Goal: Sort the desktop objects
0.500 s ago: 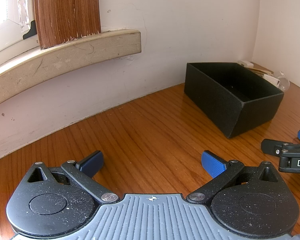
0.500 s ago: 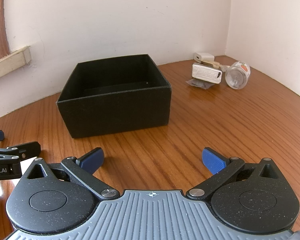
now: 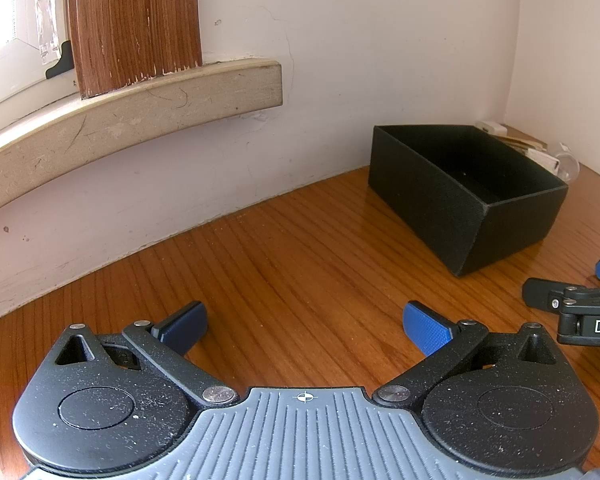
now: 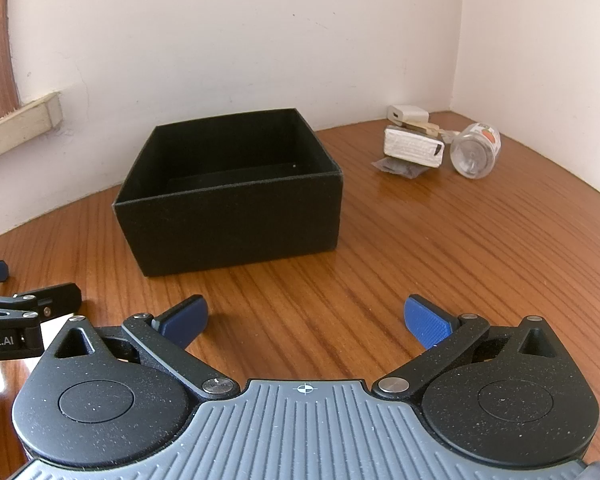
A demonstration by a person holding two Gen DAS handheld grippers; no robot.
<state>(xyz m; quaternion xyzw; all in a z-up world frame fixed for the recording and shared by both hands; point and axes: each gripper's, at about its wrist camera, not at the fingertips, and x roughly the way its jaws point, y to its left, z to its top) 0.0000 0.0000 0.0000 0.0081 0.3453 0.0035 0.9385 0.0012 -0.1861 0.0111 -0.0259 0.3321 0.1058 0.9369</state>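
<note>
An open black box [image 4: 236,232] stands on the wooden desk, with nothing seen inside it; in the left wrist view the black box [image 3: 460,208] is at the right. Behind it in the corner lies a small pile: a white charger [image 4: 406,114], a white packet [image 4: 414,152], a dark wrapper [image 4: 398,168] and a clear jar [image 4: 476,152] on its side. My right gripper [image 4: 306,324] is open over bare wood in front of the box. My left gripper [image 3: 306,326] is open too, holding nothing, to the left of the right one.
White walls close the desk at the back and right. A beige window sill [image 3: 140,120] with a brown wooden board [image 3: 132,24] juts out at the upper left. The right gripper's body [image 3: 580,308] shows at the left wrist view's right edge.
</note>
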